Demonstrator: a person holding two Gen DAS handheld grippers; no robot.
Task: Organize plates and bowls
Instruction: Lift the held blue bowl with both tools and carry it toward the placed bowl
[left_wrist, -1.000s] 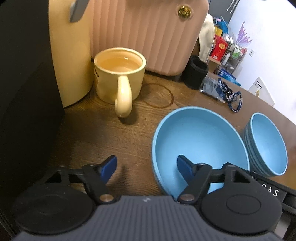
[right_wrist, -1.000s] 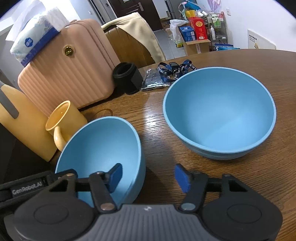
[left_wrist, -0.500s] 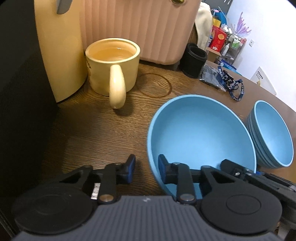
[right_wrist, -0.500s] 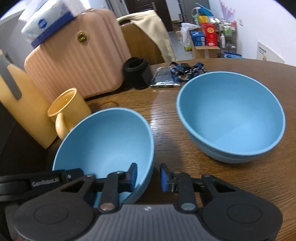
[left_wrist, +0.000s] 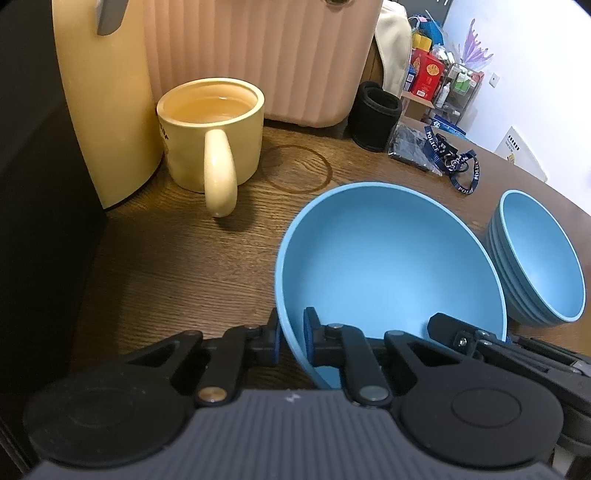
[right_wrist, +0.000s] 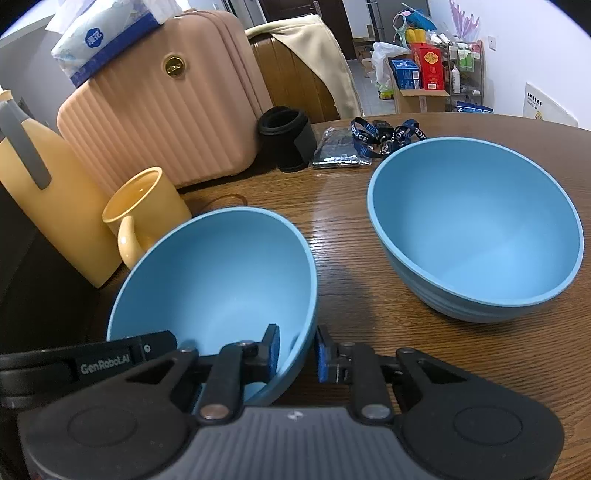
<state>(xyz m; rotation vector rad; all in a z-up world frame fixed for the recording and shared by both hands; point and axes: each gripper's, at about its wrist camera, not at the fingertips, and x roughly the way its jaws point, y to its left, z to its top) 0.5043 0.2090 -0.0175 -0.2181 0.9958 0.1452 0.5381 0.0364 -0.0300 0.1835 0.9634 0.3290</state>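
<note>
Left wrist view: left tongs (left_wrist: 290, 341) just closed, pads pinching near rim of round pale-blue plastic bowl (left_wrist: 384, 258) on dark wooden tabletop (left_wrist: 177, 266). Right tongs (right_wrist: 297, 350) likewise just closed, clamping same bowl's opposite rim. Stack of matching blue bowls (left_wrist: 535, 258) just beside. Cream ceramic mug (left_wrist: 212, 133) near.

A big blue bowl (left_wrist: 388, 266) sits on the brown wooden table. It is empty and smooth inside, and it looks tipped a little. To its right, near it but not touching, stands a stack of blue bowls (right_wrist: 476, 229), one inside the other, the right way up. The top one is empty too, and the rims below it show as ridges.
</note>
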